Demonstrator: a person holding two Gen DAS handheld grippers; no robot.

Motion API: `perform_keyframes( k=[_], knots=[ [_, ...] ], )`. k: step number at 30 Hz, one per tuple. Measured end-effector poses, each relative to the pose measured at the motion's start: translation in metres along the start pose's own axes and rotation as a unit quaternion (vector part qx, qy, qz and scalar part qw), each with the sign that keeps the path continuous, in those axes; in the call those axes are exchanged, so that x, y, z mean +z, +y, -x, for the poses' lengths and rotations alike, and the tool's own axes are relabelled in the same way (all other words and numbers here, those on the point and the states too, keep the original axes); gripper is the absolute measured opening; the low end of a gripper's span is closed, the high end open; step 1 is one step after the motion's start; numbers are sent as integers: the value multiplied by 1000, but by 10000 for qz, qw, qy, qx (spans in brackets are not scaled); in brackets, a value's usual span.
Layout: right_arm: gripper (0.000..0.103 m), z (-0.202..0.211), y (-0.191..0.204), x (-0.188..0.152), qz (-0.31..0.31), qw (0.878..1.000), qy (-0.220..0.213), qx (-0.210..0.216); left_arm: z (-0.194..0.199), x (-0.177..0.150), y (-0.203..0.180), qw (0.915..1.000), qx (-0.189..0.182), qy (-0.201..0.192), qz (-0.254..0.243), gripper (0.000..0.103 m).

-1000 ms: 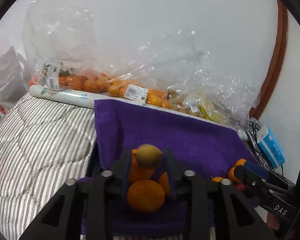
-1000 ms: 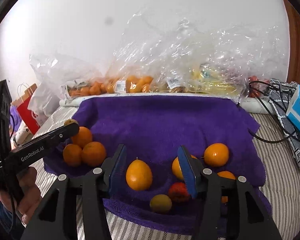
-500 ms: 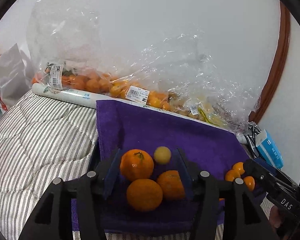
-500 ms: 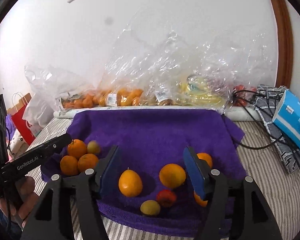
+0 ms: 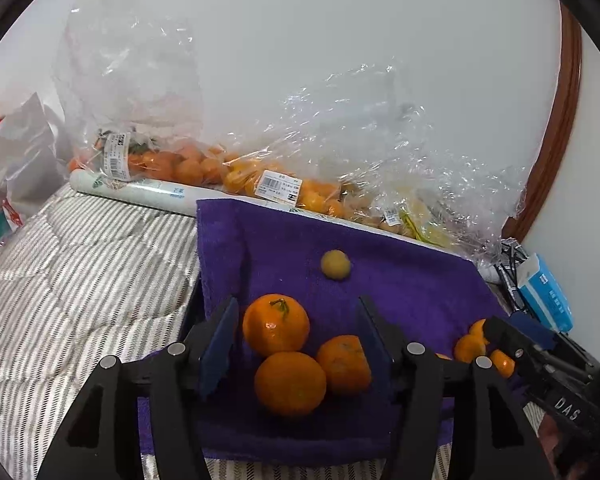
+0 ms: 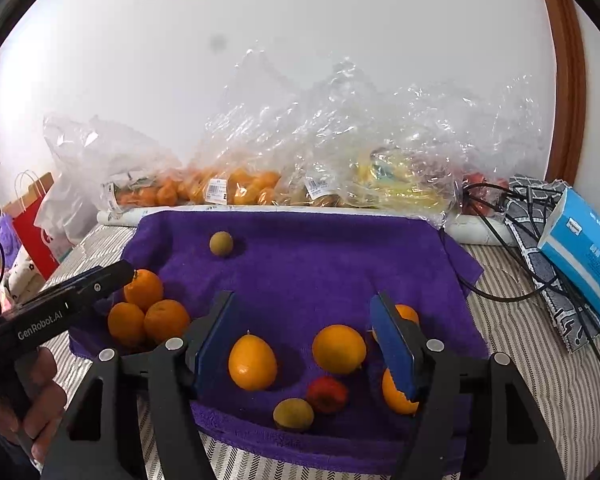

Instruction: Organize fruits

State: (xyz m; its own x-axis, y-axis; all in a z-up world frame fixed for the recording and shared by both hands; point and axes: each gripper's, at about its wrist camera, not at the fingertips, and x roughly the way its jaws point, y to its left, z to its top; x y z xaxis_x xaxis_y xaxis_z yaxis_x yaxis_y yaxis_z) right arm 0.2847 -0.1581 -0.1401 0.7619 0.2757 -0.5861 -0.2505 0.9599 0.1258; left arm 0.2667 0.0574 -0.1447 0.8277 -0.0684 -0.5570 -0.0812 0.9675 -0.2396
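Observation:
A purple towel [image 5: 400, 280] [image 6: 320, 252] lies on the striped bedding. My left gripper [image 5: 296, 308] [image 6: 100, 280] is open with its jaws still opening. Three mandarins [image 5: 276, 324] [image 6: 144, 288] lie between and below its pads, untouched. A small yellow-green fruit [image 5: 335, 265] [image 6: 221, 243] rests alone farther back on the towel. My right gripper [image 6: 303, 300] [image 5: 500, 328] stands open over an oval orange fruit [image 6: 253, 362] and a round orange [image 6: 339, 349], gripping neither. A red fruit [image 6: 327, 394] and a greenish fruit [image 6: 293, 414] lie near the towel's front edge. Two more oranges [image 6: 404, 314] are partly hidden behind the right finger.
Clear plastic bags of fruit [image 6: 240, 188] [image 5: 292, 188] line the wall behind a paper roll [image 5: 140, 192]. A blue tissue box [image 6: 580, 248] and black cables [image 6: 500, 216] lie at the right. Shopping bags [image 6: 32, 216] stand at the left. A hand [image 6: 32, 392] holds the left gripper.
The left jaws spread and let go of the small yellow-green fruit, which now lies farther back on the towel, away from the mandarins. The right jaws also widened.

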Motion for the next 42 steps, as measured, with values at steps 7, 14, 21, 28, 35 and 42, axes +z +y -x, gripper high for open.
perform_keyframes(
  k=[7, 14, 21, 28, 35, 42],
  knots=[
    [68, 28, 1, 16, -160, 9996, 31, -233, 22, 13, -8, 9995, 34, 304, -101, 58],
    [68, 90, 14, 15, -336, 9982, 2, -490, 81, 4, -22, 9989, 132, 224, -402, 81],
    [69, 158, 36, -2, -316, 9965, -49, -775, 147, -9, -28, 9974, 377, 60, -617, 87],
    [96, 228, 44, -26, -326, 9928, -437, -1063, 199, -26, -43, 9942, 495, -209, -930, 87],
    [103, 271, 47, -44, -221, 9921, -367, -1180, 235, -41, -60, 9925, 546, -295, -1050, 89],
    [103, 303, 45, -54, -344, 9913, -505, -1169, 261, -50, -73, 9914, 482, -383, -1157, 89]
  ],
)
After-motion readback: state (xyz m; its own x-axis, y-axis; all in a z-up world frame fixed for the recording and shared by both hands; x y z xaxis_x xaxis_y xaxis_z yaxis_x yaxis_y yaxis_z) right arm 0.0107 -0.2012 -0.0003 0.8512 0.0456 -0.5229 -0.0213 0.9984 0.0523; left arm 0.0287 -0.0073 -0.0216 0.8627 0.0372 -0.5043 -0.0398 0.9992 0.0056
